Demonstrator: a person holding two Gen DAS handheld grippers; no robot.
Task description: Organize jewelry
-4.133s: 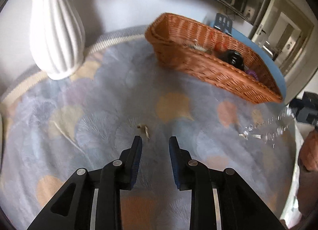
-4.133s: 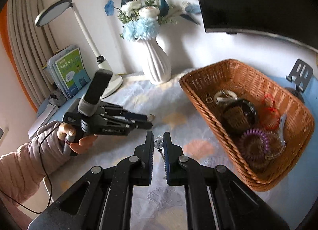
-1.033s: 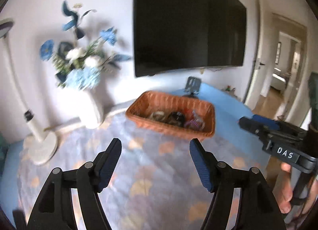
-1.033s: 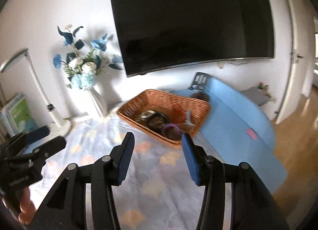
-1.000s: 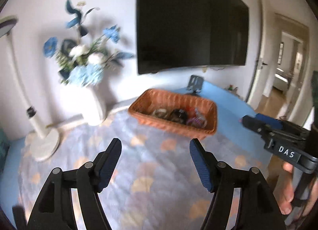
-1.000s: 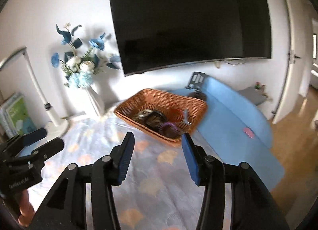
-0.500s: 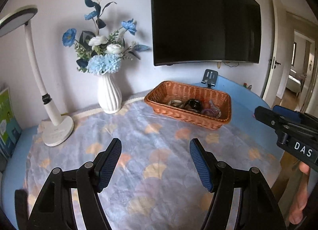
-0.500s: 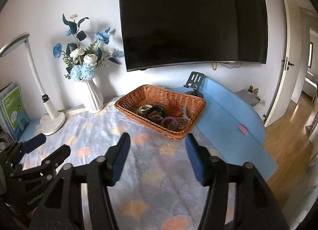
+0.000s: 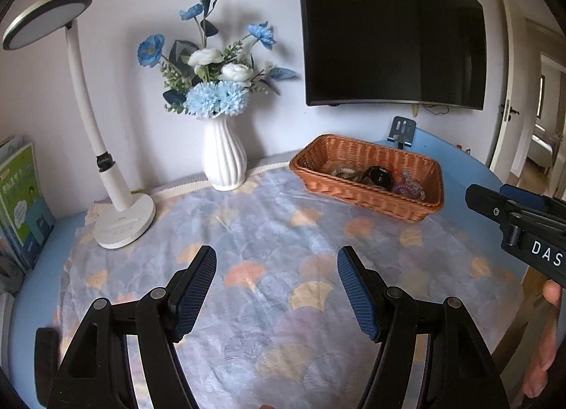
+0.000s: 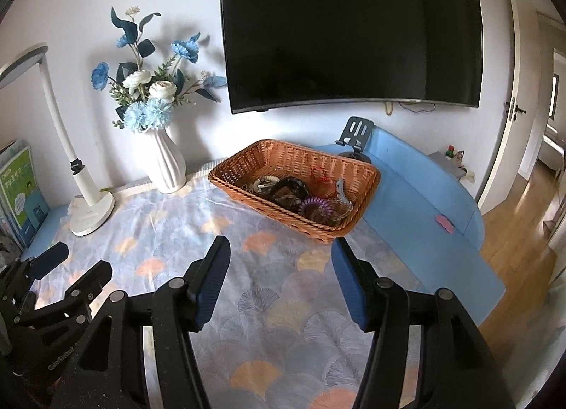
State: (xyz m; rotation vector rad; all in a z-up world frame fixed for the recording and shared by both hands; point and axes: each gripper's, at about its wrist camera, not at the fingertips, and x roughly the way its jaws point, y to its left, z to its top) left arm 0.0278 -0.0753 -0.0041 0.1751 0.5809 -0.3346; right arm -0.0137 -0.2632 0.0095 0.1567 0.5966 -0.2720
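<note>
A wicker basket (image 9: 421, 207) (image 10: 240, 170) stands at the far right of the patterned cloth. It holds jewelry and hair items: a black bangle (image 10: 292, 187), a purple coil tie (image 10: 316, 204), a red loop (image 10: 320, 177). My left gripper (image 9: 276, 262) is open and empty, held high above the cloth and well back from the basket. My right gripper (image 10: 280, 251) is open and empty, also raised, short of the basket. Each gripper shows in the other's view: the right one (image 9: 470, 197) and the left one (image 10: 81, 264).
A white vase of blue flowers (image 9: 223, 158) (image 10: 166, 165) and a white desk lamp (image 9: 120, 211) (image 10: 90, 212) stand at the back. Books (image 9: 21, 204) lean at the left. A phone stand (image 10: 355, 136) sits behind the basket. A wall TV (image 10: 350, 27) hangs above.
Both grippers have opened and pulled up and back from the table. The clear bead string that the right gripper held 4 s ago is no longer in it.
</note>
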